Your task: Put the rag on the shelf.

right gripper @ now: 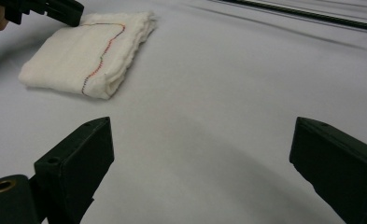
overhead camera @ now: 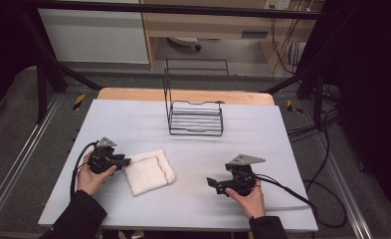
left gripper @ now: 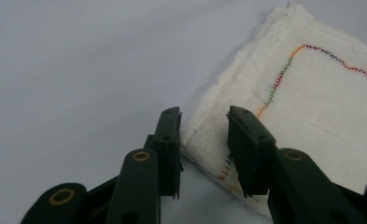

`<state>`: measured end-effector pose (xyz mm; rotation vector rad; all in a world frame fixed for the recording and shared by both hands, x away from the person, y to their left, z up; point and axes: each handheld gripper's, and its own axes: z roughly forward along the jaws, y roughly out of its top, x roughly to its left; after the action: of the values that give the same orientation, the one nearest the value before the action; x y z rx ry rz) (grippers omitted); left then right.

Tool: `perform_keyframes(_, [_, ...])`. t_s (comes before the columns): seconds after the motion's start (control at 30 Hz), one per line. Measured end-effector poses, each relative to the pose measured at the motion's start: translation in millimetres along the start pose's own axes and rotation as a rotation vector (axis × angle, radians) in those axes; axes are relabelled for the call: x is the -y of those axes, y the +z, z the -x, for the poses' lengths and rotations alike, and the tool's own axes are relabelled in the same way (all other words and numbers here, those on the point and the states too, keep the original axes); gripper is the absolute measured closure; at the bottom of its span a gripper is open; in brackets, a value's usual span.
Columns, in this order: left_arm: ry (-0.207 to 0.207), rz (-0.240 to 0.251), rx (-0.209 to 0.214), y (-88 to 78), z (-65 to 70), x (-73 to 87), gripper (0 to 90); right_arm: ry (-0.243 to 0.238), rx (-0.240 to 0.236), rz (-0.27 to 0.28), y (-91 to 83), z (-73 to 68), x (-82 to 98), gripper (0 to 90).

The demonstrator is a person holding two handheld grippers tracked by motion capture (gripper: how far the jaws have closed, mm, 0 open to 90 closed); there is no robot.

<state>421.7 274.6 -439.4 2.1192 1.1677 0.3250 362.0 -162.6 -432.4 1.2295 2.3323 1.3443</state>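
The left gripper [left gripper: 203,140] sits low on the counter [left gripper: 78,70] with its jaws narrowly parted, straddling the near corner of a folded white cloth [left gripper: 312,102]. One jaw lies outside the folded edge on bare counter; the other rides over the cloth's top, close to the coloured stitched line. Nothing is pinched yet: a gap shows between the jaws, and the cloth edge sits within it. Judging from this, the step in hand is taking hold of that corner.

To do it well, the jaws should probably go a little deeper over the edge before closing, so that every layer of the fold is caught and not just the top one. The lower jaw wants to stay flat against the counter to slide under the stack.

Farther off, in the high view, the right gripper [overhead camera: 222,183] rests on the counter well apart from the cloth [overhead camera: 149,171], jaws spread wide and holding nothing, pointed toward it. It could come in to the cloth's opposite side to steady it or share a lift.

Beyond both, at the counter's far edge, stands an empty black wire rack [overhead camera: 195,117].
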Motion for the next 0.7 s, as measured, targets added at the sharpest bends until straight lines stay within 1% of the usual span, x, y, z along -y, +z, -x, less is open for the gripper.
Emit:
perform_keyframes(0.13, [0.003, -0.007, 0.003, 1.5, 0.3, 0.1, 66.6, -0.007, -0.016, -0.011, 16.5, -14.4, -6.3, 10.8])
perform_keyframes(0.27, [0.016, -0.016, 0.004, 2.0, 2.3, -0.3, 69.8, -0.030, -0.023, -0.017, 33.7, -32.0, -13.5, 17.7])
perform_keyframes(0.3, [0.017, -0.019, 0.005, 2.0, 2.6, -0.4, 71.3, -0.040, -0.023, -0.029, 42.5, -40.5, -16.1, 21.1])
perform_keyframes(0.33, [0.017, -0.020, 0.006, 2.0, 2.9, -0.5, 71.3, -0.040, -0.023, -0.029, 42.5, -40.5, -16.1, 21.1])
perform_keyframes(0.37, [0.012, -0.022, 0.008, 2.1, 3.2, -0.5, 72.2, -0.039, -0.022, -0.039, 47.1, -44.6, -17.5, 21.5])
perform_keyframes(0.4, [0.009, -0.023, 0.008, 2.1, 3.6, -0.7, 73.0, -0.043, -0.025, -0.042, 51.5, -48.5, -18.7, 23.3])
perform_keyframes(0.43, [0.009, -0.024, 0.008, 2.2, 4.1, -0.9, 75.8, -0.050, -0.024, -0.050, 58.9, -55.7, -21.7, 26.1])
perform_keyframes(0.47, [0.014, -0.028, 0.009, 2.2, 4.9, -1.2, 75.8, -0.050, -0.024, -0.050, 58.9, -55.7, -21.7, 26.1])
perform_keyframes(0.5, [0.018, -0.029, 0.005, 2.2, 5.8, -1.7, 77.2, -0.053, -0.026, -0.046, 62.2, -58.8, -23.3, 28.7])
perform_keyframes(0.53, [0.023, -0.036, 0.003, 2.0, 6.6, -2.4, 79.6, -0.041, -0.024, -0.048, 68.5, -64.8, -27.1, 32.2])
perform_keyframes(0.57, [0.026, -0.037, -0.001, 2.3, 7.8, -2.7, 79.6, -0.041, -0.024, -0.048, 68.5, -64.8, -27.1, 32.2])
perform_keyframes(0.6, [0.035, -0.041, -0.007, 2.1, 8.4, -3.2, 80.3, -0.036, -0.021, -0.042, 71.9, -67.3, -28.5, 34.9])
perform_keyframes(0.63, [0.037, -0.042, -0.010, 2.2, 9.3, -3.4, 80.8, -0.027, -0.015, -0.045, 75.4, -70.0, -29.8, 35.7])
perform_keyframes(0.67, [0.039, -0.044, -0.010, 2.2, 9.8, -3.6, 81.7, -0.026, -0.008, -0.053, 83.2, -74.0, -31.2, 39.2])
perform_keyframes(0.7, [0.040, -0.044, -0.010, 2.2, 10.0, -3.6, 81.7, -0.026, -0.008, -0.053, 83.2, -74.0, -31.2, 39.2])
